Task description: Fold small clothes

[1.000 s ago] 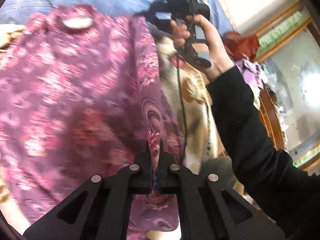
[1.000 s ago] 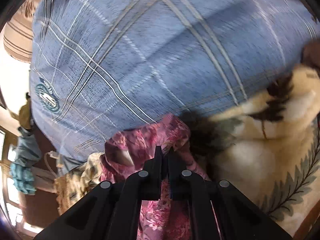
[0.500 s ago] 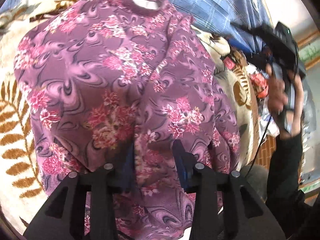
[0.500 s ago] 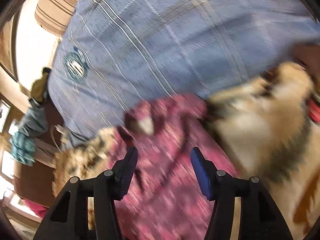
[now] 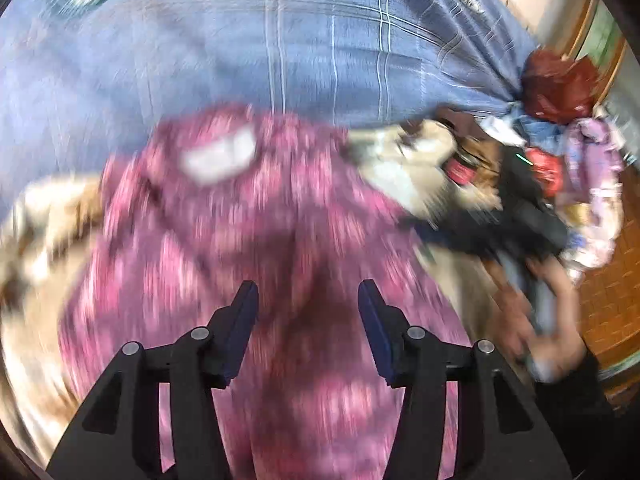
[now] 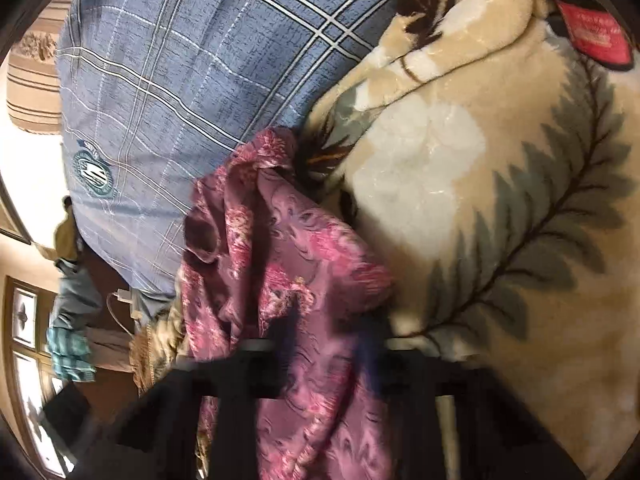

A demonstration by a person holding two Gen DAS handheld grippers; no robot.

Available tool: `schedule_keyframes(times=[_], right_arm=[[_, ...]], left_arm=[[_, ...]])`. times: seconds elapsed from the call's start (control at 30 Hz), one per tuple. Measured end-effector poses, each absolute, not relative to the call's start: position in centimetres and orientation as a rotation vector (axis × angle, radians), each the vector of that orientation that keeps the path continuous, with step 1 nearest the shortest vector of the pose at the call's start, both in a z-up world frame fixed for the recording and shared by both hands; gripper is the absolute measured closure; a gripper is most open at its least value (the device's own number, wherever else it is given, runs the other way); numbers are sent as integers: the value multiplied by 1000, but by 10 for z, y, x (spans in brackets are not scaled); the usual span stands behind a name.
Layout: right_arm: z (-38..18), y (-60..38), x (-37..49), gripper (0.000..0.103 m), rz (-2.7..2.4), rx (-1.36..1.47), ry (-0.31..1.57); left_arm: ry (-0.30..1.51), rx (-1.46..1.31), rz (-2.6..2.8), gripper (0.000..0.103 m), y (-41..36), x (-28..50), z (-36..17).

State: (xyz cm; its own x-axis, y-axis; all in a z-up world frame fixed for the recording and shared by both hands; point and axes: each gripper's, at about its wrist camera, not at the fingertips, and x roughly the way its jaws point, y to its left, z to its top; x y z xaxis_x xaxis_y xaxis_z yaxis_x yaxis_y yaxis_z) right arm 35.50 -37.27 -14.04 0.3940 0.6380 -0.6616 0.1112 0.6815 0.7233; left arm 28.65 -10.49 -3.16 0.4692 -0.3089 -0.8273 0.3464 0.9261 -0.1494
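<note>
My left gripper [image 5: 307, 320] is spread wide and holds nothing; the purple-pink floral knit garment [image 5: 256, 240] lies flat under it, with its white neck label [image 5: 218, 158] at the far end. My right gripper [image 6: 324, 354] is blurred, and the same garment [image 6: 280, 264] rises bunched between its fingers; I cannot tell if they are pinching the cloth or only stand around it.

I judge that the garment is spread out and the first fold is starting. The next move calls for a firm pinch on one side edge, then carrying this edge over the middle without dragging the rest.

The garment rests on a cream plush blanket with a grey-green leaf pattern [image 6: 500, 200]. Behind it stands a big blue checked quilt with a round teal crest [image 6: 180, 80]. In the left view, a heap of mixed clothes [image 5: 568, 140] waits at the right, near my right hand [image 5: 548, 312]. Far away I see a wooden window frame [image 6: 24, 320] and bright walls
</note>
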Motion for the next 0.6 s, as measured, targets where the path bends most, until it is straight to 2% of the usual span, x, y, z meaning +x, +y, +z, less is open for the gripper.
schedule_keyframes(times=[0.17,0.23,0.3,0.33,0.37,0.4,0.47,0.6], right_arm=[[-134,-372,353,98,384,821,1159],[-143,-370,354,94,374,829,1183],[-151,-371,356,94,363,858,1208],[-154,-372,356,94,369,884,1209],[-157,-371,357,94,388,910,1212],[-158,-370,358,94,402,913,1213],[-157,-371,358,98,412,917,1212],[-155,-390,352,100,340,931,1208]], left_arm=[[1006,204,-393,52,-170,369,-42],[1007,283,-371,52,-195,396,-53],[1032,317,-340,52,-215,419,-68],[1043,325,-344,59,-223,426,-75],[1044,382,-332,74,-235,432,-82],[1046,423,-311,98,-240,435,-87],[1077,375,-286,99,-237,446,-91],[1054,205,-291,99,-200,449,-71]])
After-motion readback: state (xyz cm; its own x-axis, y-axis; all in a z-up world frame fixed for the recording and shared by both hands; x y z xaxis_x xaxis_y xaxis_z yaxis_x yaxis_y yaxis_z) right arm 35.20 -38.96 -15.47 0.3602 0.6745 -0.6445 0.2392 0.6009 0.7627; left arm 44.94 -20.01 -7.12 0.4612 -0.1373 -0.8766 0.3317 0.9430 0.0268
